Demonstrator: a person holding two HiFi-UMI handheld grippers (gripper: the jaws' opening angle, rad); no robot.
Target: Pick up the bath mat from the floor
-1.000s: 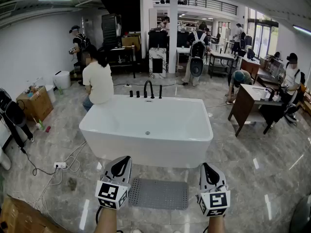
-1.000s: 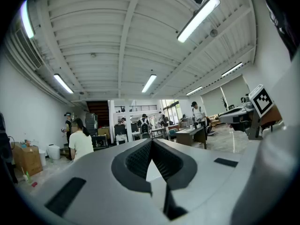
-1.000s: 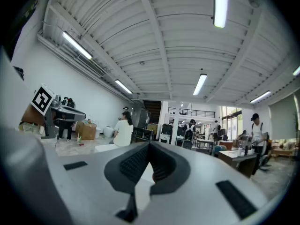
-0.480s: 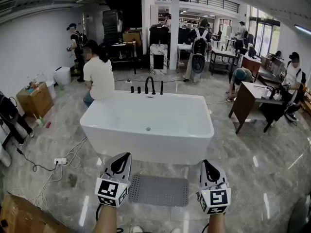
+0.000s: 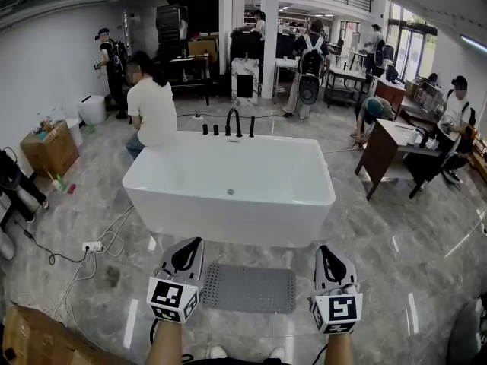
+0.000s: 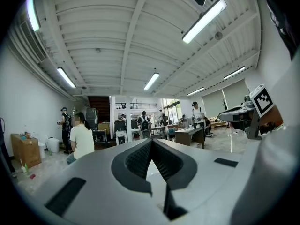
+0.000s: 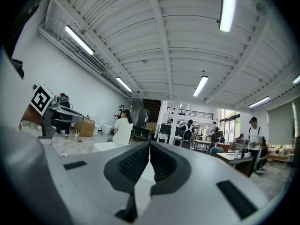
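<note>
A grey bath mat with small holes lies flat on the marble floor, just in front of the white bathtub. My left gripper hovers over the mat's left end, shut, nothing between its jaws. My right gripper hangs just past the mat's right end, also shut and empty. Both point forward toward the tub. In the left gripper view the closed gripper faces the room; in the right gripper view the gripper does the same. The mat is not seen in either gripper view.
A person in a white shirt sits at the tub's far left corner. A power strip with cables lies on the floor at left. A cardboard box stands left; a wooden desk stands right. Several people work further back.
The view has shifted slightly: tub and mat sit a little higher and closer in the frame. Both grippers stay shut in about the same places beside the mat.
</note>
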